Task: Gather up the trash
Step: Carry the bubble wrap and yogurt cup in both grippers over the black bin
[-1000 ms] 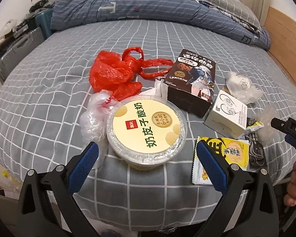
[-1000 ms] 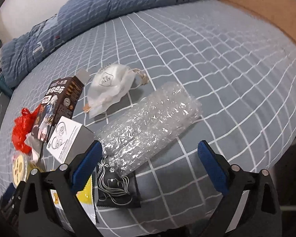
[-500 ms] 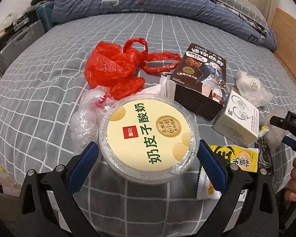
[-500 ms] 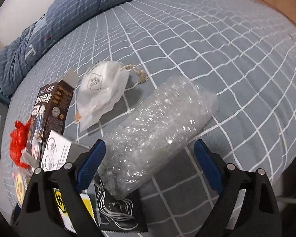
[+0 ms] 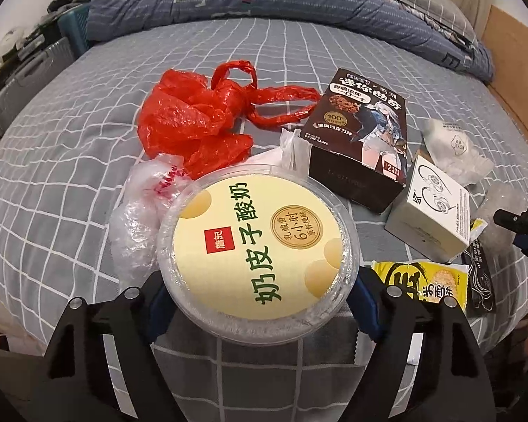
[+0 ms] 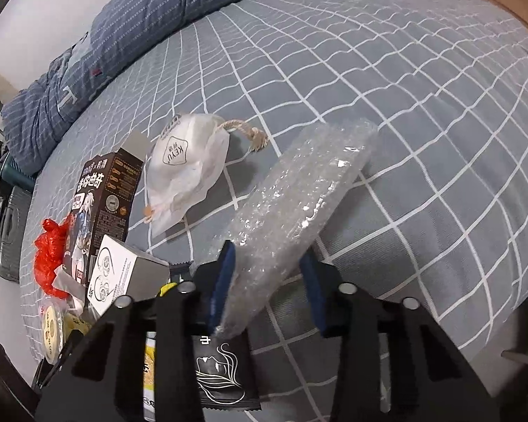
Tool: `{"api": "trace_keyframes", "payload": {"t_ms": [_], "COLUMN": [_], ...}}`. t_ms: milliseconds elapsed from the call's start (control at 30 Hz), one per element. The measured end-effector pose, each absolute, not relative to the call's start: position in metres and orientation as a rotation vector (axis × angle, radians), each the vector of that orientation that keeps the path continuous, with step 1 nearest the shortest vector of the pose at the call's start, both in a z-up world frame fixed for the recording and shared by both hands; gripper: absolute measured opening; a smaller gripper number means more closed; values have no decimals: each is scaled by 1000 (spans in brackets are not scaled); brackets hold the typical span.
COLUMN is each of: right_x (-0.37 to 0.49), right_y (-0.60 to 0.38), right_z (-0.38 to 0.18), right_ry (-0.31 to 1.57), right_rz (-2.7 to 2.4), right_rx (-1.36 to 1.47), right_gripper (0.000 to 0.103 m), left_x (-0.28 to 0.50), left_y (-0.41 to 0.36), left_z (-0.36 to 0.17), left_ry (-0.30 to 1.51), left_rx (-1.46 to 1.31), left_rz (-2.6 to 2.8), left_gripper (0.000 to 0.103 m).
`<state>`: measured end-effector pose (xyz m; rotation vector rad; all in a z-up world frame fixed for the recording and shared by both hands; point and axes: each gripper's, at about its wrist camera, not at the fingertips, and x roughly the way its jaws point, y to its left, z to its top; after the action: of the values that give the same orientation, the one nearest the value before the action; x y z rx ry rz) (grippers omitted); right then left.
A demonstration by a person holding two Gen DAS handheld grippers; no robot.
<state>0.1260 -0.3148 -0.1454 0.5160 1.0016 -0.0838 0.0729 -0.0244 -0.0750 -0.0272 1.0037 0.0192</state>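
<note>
Plastic yogurt tub clamped in left tool, pads tight on both sides, at near edge of bed. Bubble wrap pinched at its near end in right tool, far end resting on the sheet. Early going, by the look of it: two pieces in grip, nothing visibly bagged.

Yet to gather: red bag, clear film touching the tub, dark biscuit box, white box, yellow packet, black sachet, white pouch. Crowded around both grips; film likely to drag along.
</note>
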Motion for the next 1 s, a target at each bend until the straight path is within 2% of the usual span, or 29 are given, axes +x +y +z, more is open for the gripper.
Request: {"api": "trace_keyframes", "payload": {"t_ms": [367,1000], "right_x": [114,79], "right_y": [-312,-289], "right_z": [-126,-92], "right_ry": [933,782], "right_rz": [-114,-20], "right_rx": [419,255], "right_gripper": [24,20], "left_x": [65,46], "left_y": [-25,-22], "left_z": [-59,-37], "left_ry": [966,909], "left_rx": [-15,-20], "left_rz": [3,-35], "left_gripper": [78,78]}}
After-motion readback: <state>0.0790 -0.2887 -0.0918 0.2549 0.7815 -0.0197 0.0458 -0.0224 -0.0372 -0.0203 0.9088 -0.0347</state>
